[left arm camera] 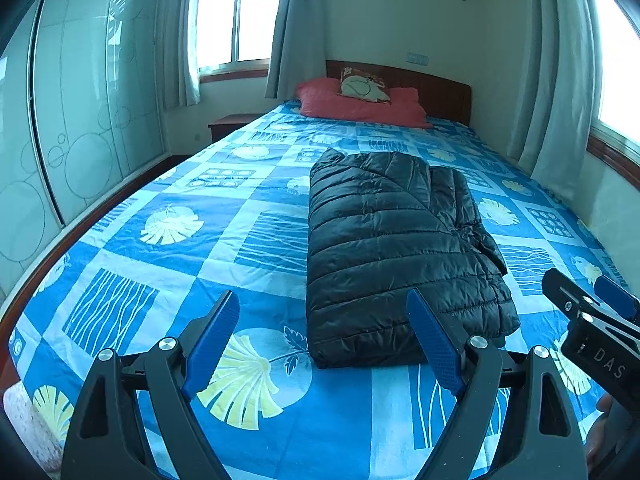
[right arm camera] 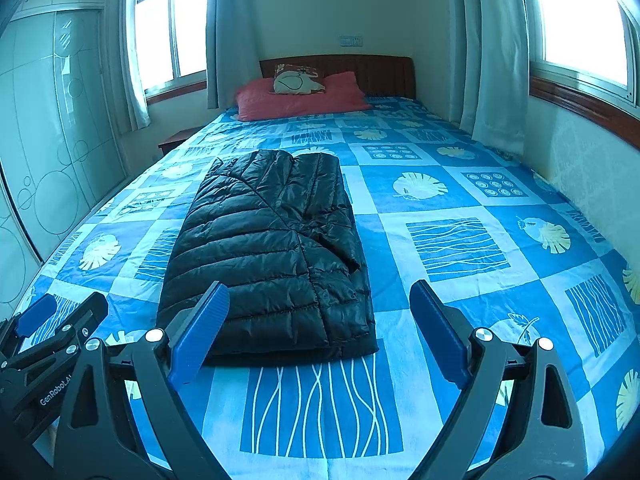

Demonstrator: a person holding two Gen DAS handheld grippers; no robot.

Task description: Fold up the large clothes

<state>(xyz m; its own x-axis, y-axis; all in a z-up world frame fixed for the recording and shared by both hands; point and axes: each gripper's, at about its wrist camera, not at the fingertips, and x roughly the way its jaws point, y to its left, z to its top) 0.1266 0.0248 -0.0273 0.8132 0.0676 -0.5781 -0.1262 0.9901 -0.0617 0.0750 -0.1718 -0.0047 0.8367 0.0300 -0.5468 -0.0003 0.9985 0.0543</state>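
Black quilted puffer jacket [left arm camera: 400,248], shiny nylon, already folded into a long rectangle on the bed [left arm camera: 160,208]. Left wrist view first: my left gripper [left arm camera: 324,332] hangs over the foot of the bed, fingers [left arm camera: 214,336] spread wide, nothing between them. Jacket sits ahead and right of centre, its near short edge just past the right-hand pad. Long axis runs away from me toward the red pillow [left arm camera: 360,106] and headboard. Right gripper [left arm camera: 600,312] pokes in at the right edge of this view; from here I cannot tell how wide it stands.

Right wrist view: right gripper [right arm camera: 320,328] fingers [right arm camera: 438,336] also wide apart, empty. Jacket [right arm camera: 272,248] lies ahead and left of centre, near edge partly behind the left-hand pad, not gripped. Loose sleeve or hem flap bunches along its right side. Both hands look about equally near the near edge, one on each side. My read: a lengthwise fold is done; a halving fold from the near edge toward the pillow likely remains. Puffy, slippery fill may spring back.
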